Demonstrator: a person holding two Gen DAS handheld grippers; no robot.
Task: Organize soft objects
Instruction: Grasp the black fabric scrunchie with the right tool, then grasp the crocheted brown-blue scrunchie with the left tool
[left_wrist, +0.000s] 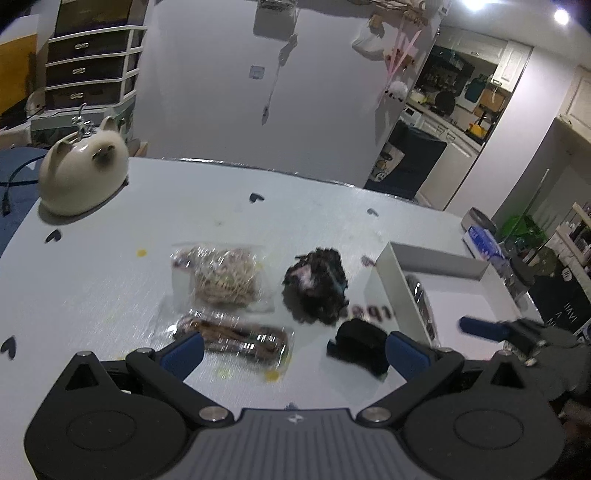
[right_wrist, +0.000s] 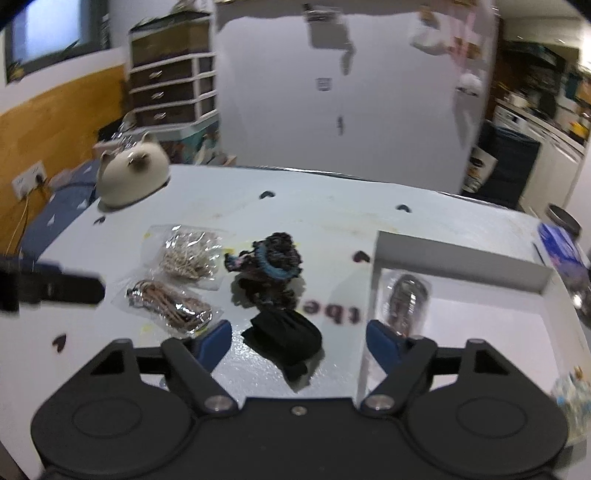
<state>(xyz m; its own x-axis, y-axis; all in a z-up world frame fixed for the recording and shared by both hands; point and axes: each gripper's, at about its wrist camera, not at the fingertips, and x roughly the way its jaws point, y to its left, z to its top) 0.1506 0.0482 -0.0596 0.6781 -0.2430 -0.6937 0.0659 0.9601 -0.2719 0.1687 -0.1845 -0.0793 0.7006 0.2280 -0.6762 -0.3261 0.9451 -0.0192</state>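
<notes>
The left gripper (left_wrist: 295, 352) has its blue-padded fingers (left_wrist: 183, 350) spread wide and holds nothing, hovering above the table (left_wrist: 92, 280); the right gripper (right_wrist: 299, 341) is likewise splayed open and empty. From left to right on the tabletop lie two clear bags, one of pale cord (right_wrist: 186, 254) and one of brown cord (right_wrist: 171, 306) nearer the grippers, then a dark tangled scrunchie bundle (right_wrist: 267, 267) with a folded black cloth (right_wrist: 286, 338) just in front of it, between the right gripper's fingers. Further right stands a white box (right_wrist: 461, 266) containing what seems to be another clear packet (right_wrist: 406, 299), though blur hides its contents. A cream cat-shaped ornament (left_wrist: 83, 175) sits at the far left corner, before drawers (left_wrist: 90, 66) and a white wall.
</notes>
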